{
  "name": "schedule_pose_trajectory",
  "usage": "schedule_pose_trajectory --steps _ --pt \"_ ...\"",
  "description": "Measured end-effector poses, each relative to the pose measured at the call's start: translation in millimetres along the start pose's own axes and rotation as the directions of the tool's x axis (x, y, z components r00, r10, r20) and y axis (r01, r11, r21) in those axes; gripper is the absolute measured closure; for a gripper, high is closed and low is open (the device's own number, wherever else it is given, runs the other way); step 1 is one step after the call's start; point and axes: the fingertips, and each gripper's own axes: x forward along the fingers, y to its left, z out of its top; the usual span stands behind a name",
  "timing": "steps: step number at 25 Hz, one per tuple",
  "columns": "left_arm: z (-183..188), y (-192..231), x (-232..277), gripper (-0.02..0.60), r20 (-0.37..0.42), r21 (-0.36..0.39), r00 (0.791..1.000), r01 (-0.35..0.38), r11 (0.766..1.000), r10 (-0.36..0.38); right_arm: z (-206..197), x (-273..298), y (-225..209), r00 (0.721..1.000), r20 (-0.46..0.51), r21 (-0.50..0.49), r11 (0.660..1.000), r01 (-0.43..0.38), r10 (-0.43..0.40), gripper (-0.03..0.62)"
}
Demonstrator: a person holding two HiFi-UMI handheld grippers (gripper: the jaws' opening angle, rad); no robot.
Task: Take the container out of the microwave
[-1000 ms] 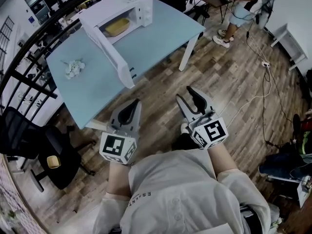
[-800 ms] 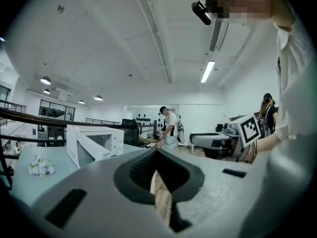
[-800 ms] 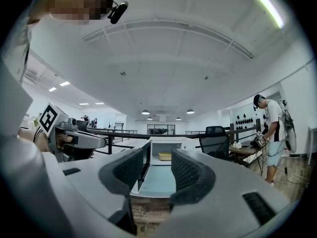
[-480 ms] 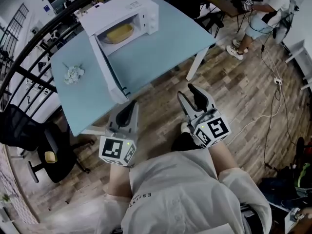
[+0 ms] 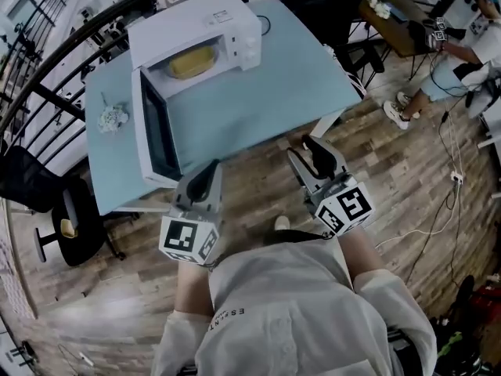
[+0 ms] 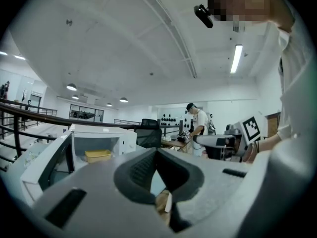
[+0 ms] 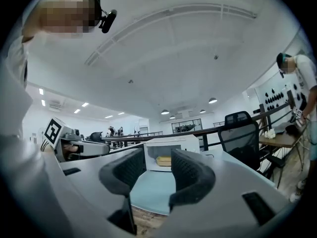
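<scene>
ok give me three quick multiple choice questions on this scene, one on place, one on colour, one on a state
1. Where is the container? A. on the floor B. inside the microwave C. on a chair
2. What colour is the container? A. yellow B. red C. black
3. How is the microwave door? A. shut B. open C. removed
Answers: 1 B, it sits in the cavity; 2 A, it looks yellow in all three views; 3 B, the door swings out over the table.
</scene>
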Motion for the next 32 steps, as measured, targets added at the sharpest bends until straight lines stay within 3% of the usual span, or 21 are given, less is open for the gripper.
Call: schedule_pose_trajectory --steps 6,12,21,28,32 --pt "4.7 4.6 31.3 0.588 0.019 -0.008 0.986 -0.164 0.987 0.164 -5.0 22.1 -41.0 0.99 -0.059 -0.029 0.991 -0.131 0.129 0.425" --pt "-2.7 20.8 57.3 0.588 -0.028 -0.02 0.977 -0.214 0.977 0.213 -10.9 62.1 -53.5 0.963 -0.08 -0.047 0.964 -0.26 0.256 0.425" --pt "-8.3 90.0 104.5 0.588 -0.039 -0.032 0.958 -0.286 0.958 0.285 -30.6 159.8 -78.2 0.936 -0.146 -0.045 0.943 -0.329 0.319 0.424" --pt "-8.0 152.4 137.9 0.588 -0.054 -0.038 0.951 -0.308 0.951 0.305 -43.0 254.3 -75.5 0.888 -0.245 -0.113 0.899 -0.424 0.388 0.424" --pt "-10.3 180.2 150.0 0.588 -0.066 -0.012 0.949 -0.309 0.951 0.307 -62.5 299.5 -65.5 0.839 -0.346 -0.163 0.853 -0.495 0.421 0.424"
